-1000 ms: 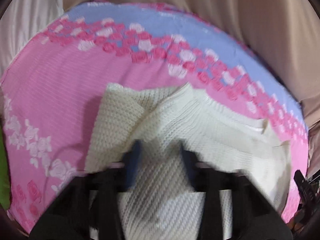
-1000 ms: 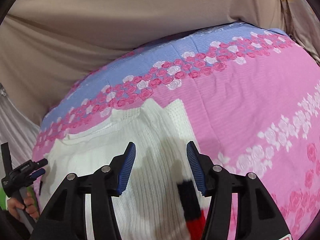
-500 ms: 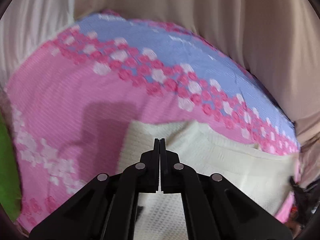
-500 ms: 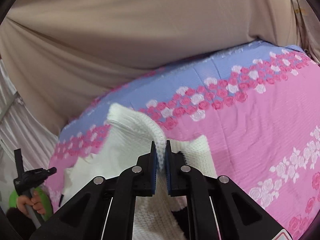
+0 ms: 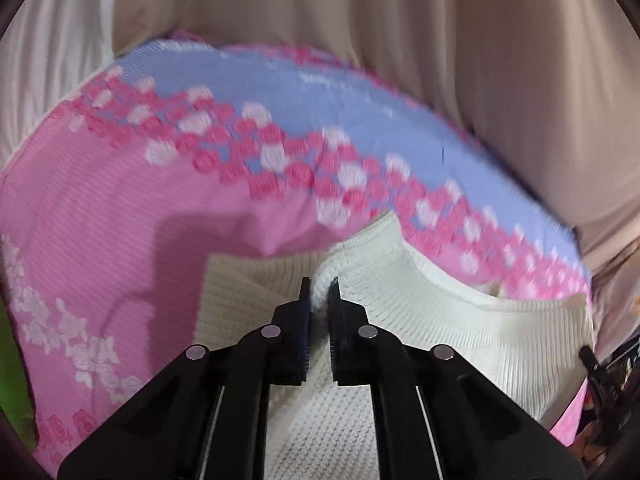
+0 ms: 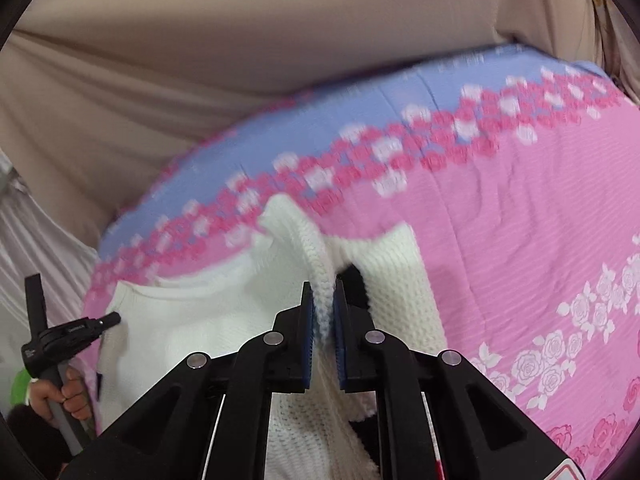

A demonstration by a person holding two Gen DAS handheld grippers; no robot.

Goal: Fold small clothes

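Note:
A small cream knitted sweater (image 5: 460, 332) lies on a pink and blue flowered bedspread (image 5: 100, 220). My left gripper (image 5: 319, 286) is shut on a raised fold of the sweater's edge. In the right wrist view the sweater (image 6: 192, 320) spreads to the left, and my right gripper (image 6: 322, 292) is shut on another lifted ridge of knit (image 6: 316, 256) that rises between its blue pads. Both pinched folds are held a little above the bedspread (image 6: 540, 220).
Beige curtain fabric (image 5: 400, 32) hangs behind the bed. The other hand-held gripper and the person's hand (image 6: 60, 392) show at the left of the right wrist view. A green object (image 5: 12, 392) sits at the far left edge.
Both grippers were open over the sweater a second ago. They have closed on folds of knit and lifted them; the sweater edge has bunched upward.

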